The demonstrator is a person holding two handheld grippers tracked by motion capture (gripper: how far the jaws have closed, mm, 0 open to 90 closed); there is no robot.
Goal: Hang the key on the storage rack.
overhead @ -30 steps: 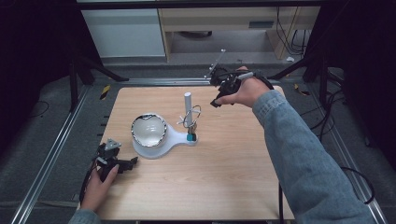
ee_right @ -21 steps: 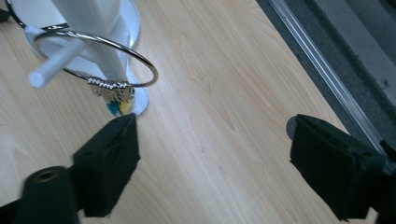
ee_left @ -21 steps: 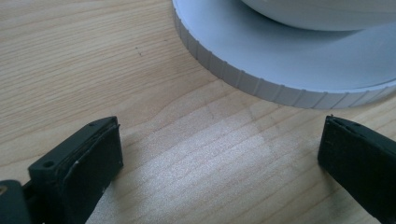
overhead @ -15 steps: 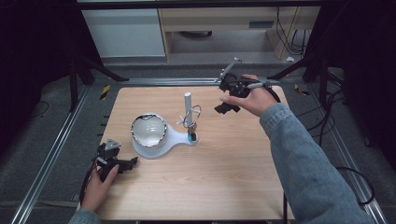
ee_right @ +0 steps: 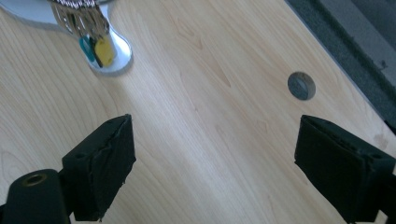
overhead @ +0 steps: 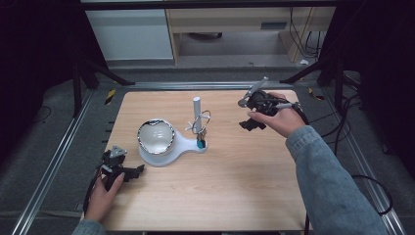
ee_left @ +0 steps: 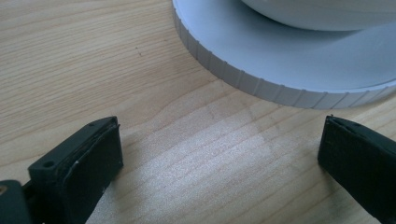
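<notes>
High view | white stand [overhead: 182, 145], shiny bowl [overhead: 155, 136], upright post [overhead: 196, 109] | both tongs wide, empty

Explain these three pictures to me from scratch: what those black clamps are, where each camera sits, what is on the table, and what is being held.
There is no robot here. A person sits at a wooden table and holds a hand-operated clamp with two black jaws in each hand.

The high view looks down from above the person. The left gripper rests near the table's near left corner; the right gripper hangs over the far right part.

The other two pictures come from small cameras riding on the clamps, looking out between their own jaws. The left gripper view faces the ribbed edge of a white stand. The right gripper view looks down on bare wood, with a bunch of keys on the stand's narrow end.

The stand carries a shiny bowl and an upright white post.

Both clamps are open and hold nothing; the right one's jaws have just been moving.
</notes>
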